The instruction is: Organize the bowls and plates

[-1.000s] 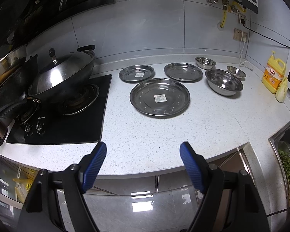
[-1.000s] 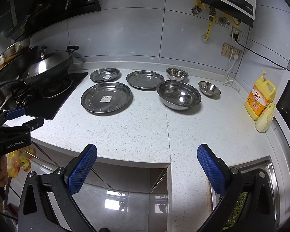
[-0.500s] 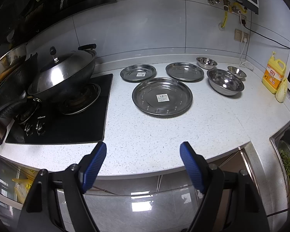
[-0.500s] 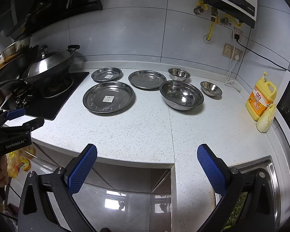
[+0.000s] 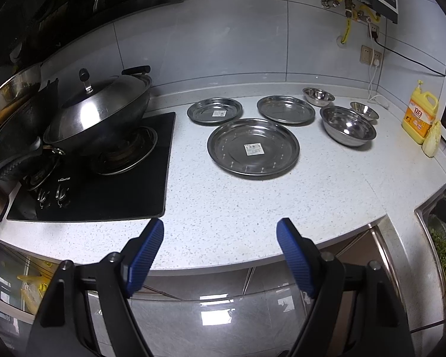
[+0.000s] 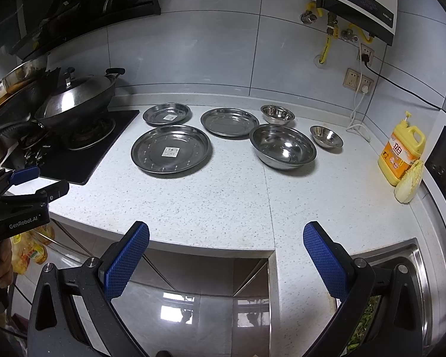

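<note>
Three plates [image 6: 172, 153] and three bowls [image 6: 282, 147] are sitting unstacked on the table [image 6: 223, 196] beside the stove [image 5: 98, 178]. I'm hovering both the left gripper [image 5: 220, 235] and right gripper [image 6: 226, 238] at the table's edge, fingers released, gripping nothing.

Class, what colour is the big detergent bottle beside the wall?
The detergent bottle is yellow with an orange label, clearest in the right wrist view.

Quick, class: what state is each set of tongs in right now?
Left tongs: open, holding nothing.
Right tongs: open, holding nothing.
</note>
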`<state>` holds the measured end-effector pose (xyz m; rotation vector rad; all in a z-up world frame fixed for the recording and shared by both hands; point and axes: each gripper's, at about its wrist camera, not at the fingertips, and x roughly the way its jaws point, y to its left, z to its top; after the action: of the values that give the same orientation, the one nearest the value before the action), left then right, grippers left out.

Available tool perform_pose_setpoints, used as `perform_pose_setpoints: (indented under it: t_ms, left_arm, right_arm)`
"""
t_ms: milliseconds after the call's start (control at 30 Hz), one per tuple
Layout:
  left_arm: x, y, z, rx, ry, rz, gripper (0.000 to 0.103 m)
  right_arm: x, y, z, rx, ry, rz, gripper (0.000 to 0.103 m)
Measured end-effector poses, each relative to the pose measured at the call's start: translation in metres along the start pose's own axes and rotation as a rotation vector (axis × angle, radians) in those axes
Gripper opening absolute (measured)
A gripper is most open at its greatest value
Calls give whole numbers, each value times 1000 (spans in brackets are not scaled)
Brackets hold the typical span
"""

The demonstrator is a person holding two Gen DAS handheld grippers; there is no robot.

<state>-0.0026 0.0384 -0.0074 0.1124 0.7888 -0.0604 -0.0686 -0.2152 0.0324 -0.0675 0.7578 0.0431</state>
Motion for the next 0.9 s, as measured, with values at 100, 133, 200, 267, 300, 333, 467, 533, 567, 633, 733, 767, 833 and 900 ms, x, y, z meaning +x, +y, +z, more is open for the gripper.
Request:
perform_pose_setpoints:
  t_ms: [100, 133, 200, 267, 300, 333, 467, 533, 567, 633, 733, 767, 833, 900]
  left_arm:
    - [0, 8, -2, -3, -1, -2, 78]
    - [0, 12, -2, -4, -2, -3, 78]
    - [1, 17, -2, -7, -2, -4, 78]
    - [2, 22, -2, -10, -2, -7, 78]
    - [2, 24, -2, -11, -2, -8, 78]
    - [3, 25, -2, -11, -1, -10, 78]
    - [3, 28, -1, -11, -1, -12, 78]
    - [3, 28, -1, -11, -1, -11, 78]
    - [3, 27, -1, -11, -1, -11, 78]
    - [5, 29, -1, -12, 2, -12, 78]
    - [8, 33, -1, -10, 6, -12, 78]
    - [9, 33, -1, -9, 6, -10, 78]
    - [10, 35, -1, -12, 7, -9, 78]
    - [12, 37, -1, -16, 8, -8, 78]
  right_arm:
    - [0, 6, 2, -1, -2, 1, 102]
    - [1, 7, 3, -2, -2, 2, 102]
    - [2, 11, 3, -6, -4, 3, 102]
    - [2, 16, 4, -9, -4, 4, 102]
    - [2, 19, 5, -13, -3, 3, 102]
    - [2, 21, 5, -15, -3, 2, 102]
    - [3, 28, 7, -18, -1, 2, 102]
    - [4, 31, 8, -21, -3, 1, 102]
    - [4, 32, 8, -22, -3, 1, 102]
    - [6, 34, 9, -22, -2, 0, 102]
    - [9, 38, 10, -20, 1, 4, 102]
    - [10, 38, 10, -20, 2, 6, 102]
    - [12, 41, 11, -22, 4, 9, 102]
    - [13, 43, 12, -24, 3, 14, 102]
